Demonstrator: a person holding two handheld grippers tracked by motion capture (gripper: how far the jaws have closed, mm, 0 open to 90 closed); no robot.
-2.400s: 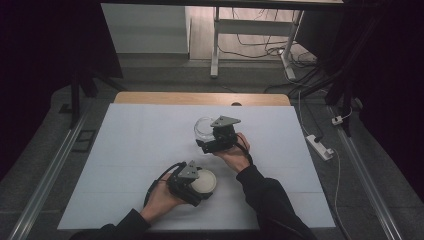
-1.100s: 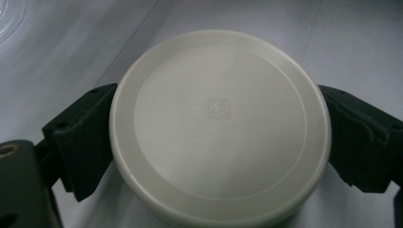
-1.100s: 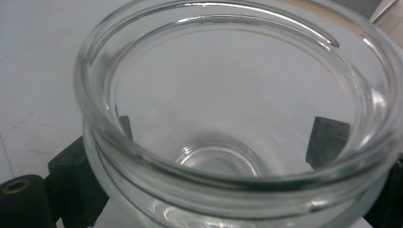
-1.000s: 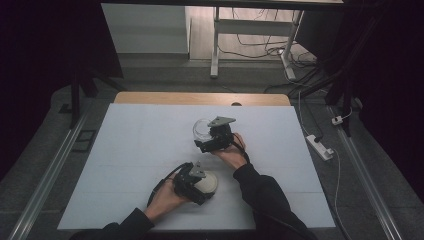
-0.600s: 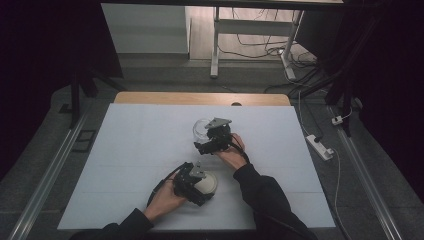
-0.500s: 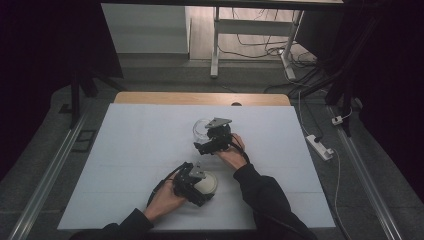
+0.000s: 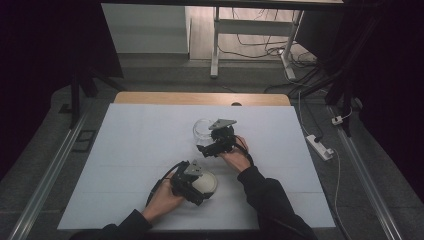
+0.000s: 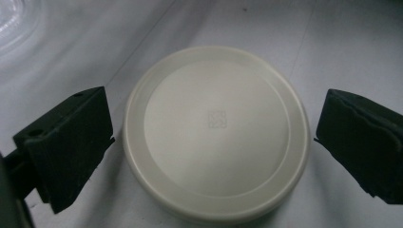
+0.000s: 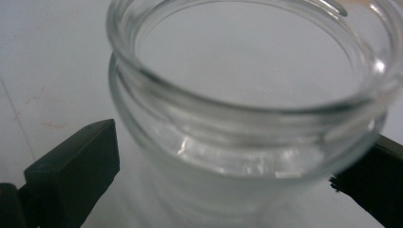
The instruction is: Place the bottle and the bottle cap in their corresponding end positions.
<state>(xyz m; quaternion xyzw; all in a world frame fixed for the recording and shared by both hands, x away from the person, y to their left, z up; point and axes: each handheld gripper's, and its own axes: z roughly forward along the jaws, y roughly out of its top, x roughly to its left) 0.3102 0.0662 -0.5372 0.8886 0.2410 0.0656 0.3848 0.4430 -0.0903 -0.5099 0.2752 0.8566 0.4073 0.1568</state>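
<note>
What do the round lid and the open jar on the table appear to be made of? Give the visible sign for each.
Lid: probably plastic, cream and matte, with a moulded raised rim and a small embossed mark at the centre. Jar: looks like clear glass, glossy, with a thick see-through rim, bright glints and threaded ridges below the mouth.

Room is lying dim, sides falling into black. White sheet (image 7: 130, 165) is covering a wooden table (image 7: 200, 98). Grey floor (image 7: 45, 150) is surrounding it, metal rails (image 7: 47, 170) running along both sides. White desk frame (image 7: 216, 40) is standing behind; cables (image 7: 260, 47) and power strip (image 7: 318, 146) are lying on floor.
</note>
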